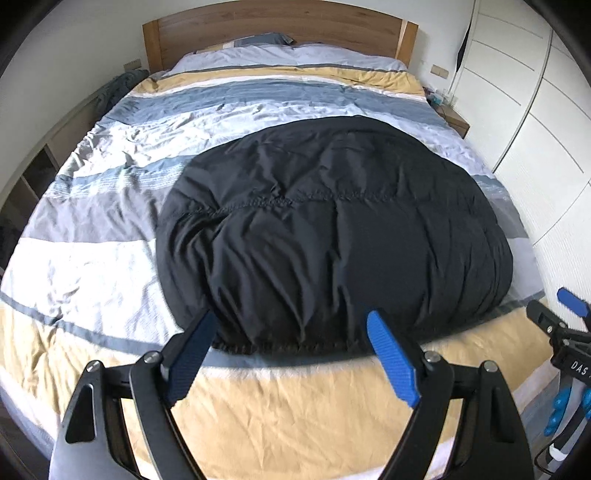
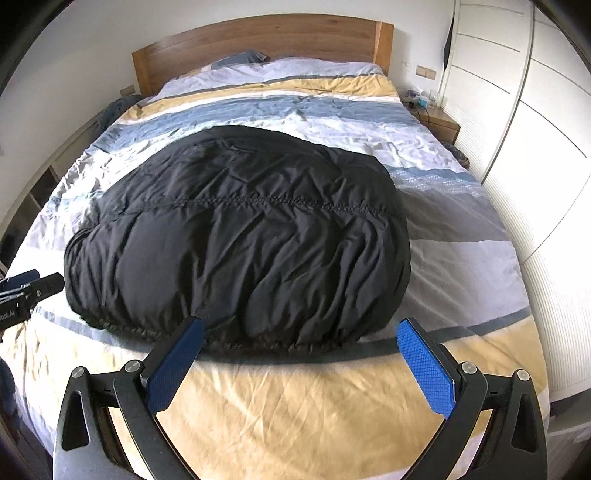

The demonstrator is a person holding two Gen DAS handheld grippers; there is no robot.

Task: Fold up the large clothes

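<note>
A large black padded garment (image 1: 332, 236) lies flat on the striped bed cover, folded into a broad rounded shape with a stitched seam across its middle; it also shows in the right wrist view (image 2: 240, 240). My left gripper (image 1: 291, 325) is open and empty, its blue fingertips just above the garment's near hem. My right gripper (image 2: 299, 332) is open and empty, also at the near hem, further right. The right gripper shows at the right edge of the left wrist view (image 1: 565, 314). The left gripper shows at the left edge of the right wrist view (image 2: 33, 288).
The bed (image 1: 110, 376) has a striped blue, grey, white and yellow cover and a wooden headboard (image 1: 277, 26). White wardrobe doors (image 2: 535, 129) stand along the right side. A bedside table (image 2: 439, 125) with small items sits by the headboard. Shelves (image 1: 33, 177) run along the left.
</note>
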